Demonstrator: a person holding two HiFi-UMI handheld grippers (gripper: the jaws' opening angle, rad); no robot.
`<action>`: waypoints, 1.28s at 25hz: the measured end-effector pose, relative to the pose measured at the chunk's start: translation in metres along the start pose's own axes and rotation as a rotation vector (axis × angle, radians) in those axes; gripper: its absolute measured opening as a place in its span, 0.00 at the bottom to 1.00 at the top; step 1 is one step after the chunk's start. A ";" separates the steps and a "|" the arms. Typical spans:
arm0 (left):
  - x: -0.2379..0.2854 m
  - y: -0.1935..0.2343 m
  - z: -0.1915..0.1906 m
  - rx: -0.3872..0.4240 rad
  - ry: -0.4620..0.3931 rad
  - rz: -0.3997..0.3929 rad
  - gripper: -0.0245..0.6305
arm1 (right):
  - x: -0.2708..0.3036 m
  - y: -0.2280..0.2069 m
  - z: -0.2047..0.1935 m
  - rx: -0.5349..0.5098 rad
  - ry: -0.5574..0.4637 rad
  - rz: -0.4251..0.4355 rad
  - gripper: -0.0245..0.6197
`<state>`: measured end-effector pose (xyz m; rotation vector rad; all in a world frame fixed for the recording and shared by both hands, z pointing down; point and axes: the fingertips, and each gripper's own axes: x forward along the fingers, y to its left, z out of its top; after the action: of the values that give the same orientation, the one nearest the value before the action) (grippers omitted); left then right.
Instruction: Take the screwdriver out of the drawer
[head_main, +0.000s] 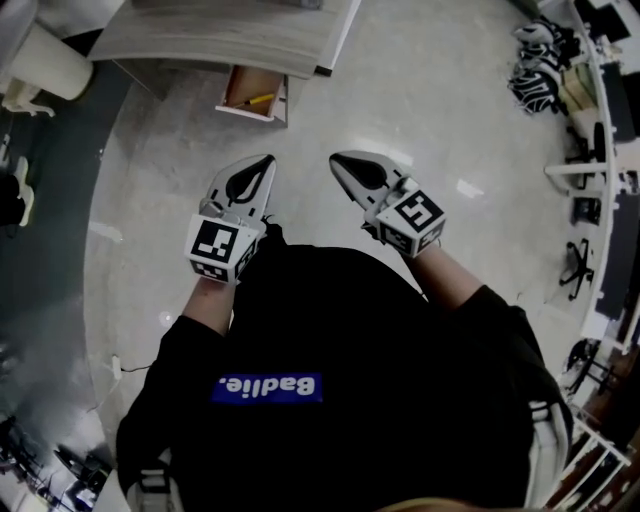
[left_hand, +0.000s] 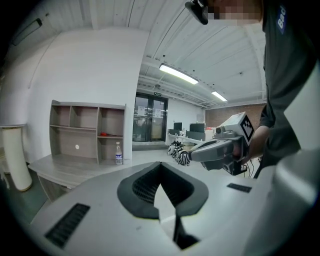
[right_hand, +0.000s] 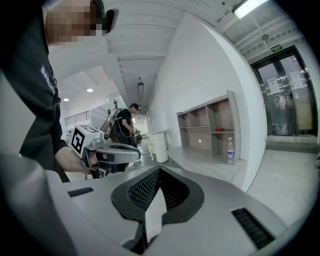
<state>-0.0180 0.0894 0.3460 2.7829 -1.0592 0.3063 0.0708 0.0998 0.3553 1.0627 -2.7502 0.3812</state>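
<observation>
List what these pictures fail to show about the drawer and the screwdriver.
The screwdriver: head view, too small. Only a yellow streak shows, and its tip is unreadable.
The drawer: head view, its back part is hidden under the desk top.
Both gripper views: no drawer can be seen. The left claw and the right claw each fill the lower part of their own view.
</observation>
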 end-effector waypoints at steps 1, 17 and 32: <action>0.007 0.010 0.003 0.002 0.003 -0.012 0.04 | 0.007 -0.008 0.002 0.004 0.006 -0.013 0.09; 0.066 0.161 0.006 0.019 0.048 -0.200 0.04 | 0.144 -0.076 0.041 0.048 0.044 -0.169 0.09; 0.142 0.219 -0.037 0.027 0.181 -0.183 0.04 | 0.189 -0.140 0.058 0.076 0.042 -0.163 0.09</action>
<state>-0.0664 -0.1559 0.4301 2.7849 -0.7602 0.5400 0.0237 -0.1373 0.3711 1.2724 -2.6079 0.4816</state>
